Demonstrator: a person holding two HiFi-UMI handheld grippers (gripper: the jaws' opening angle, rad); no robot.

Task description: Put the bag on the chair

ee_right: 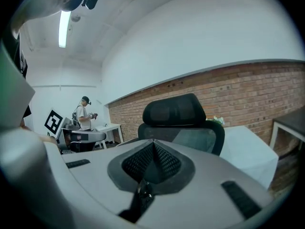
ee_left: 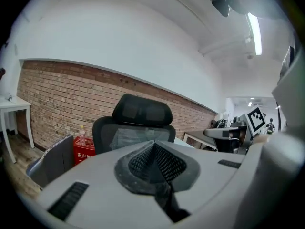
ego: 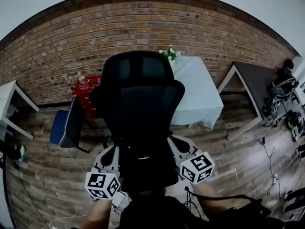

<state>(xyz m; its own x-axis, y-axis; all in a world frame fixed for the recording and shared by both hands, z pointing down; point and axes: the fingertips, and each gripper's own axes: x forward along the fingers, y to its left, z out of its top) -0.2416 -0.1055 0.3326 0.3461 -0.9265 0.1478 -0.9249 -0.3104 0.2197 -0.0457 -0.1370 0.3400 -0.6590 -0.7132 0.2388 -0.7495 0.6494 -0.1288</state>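
Observation:
A black mesh office chair (ego: 138, 104) with a headrest stands right ahead, also seen in the left gripper view (ee_left: 138, 123) and the right gripper view (ee_right: 183, 123). A black bag (ego: 143, 168) hangs between my two grippers, low in front of the chair, and is hard to tell apart from it. My left gripper (ego: 115, 152) is shut on a black strap (ee_left: 164, 199) of the bag. My right gripper (ego: 171, 141) is shut on another black strap (ee_right: 142, 194) with a small metal fitting. Both gripper views hide the bag's body below the jaws.
A table with a pale cloth (ego: 198, 92) and flowers (ego: 170, 54) stands behind the chair against the brick wall. Left are a red crate (ego: 86, 92), a blue-grey chair (ego: 66, 123) and a white desk (ego: 9, 99). Right are a dark table (ego: 257, 80) and floor cables (ego: 271, 166). A person (ee_right: 85, 113) stands far off.

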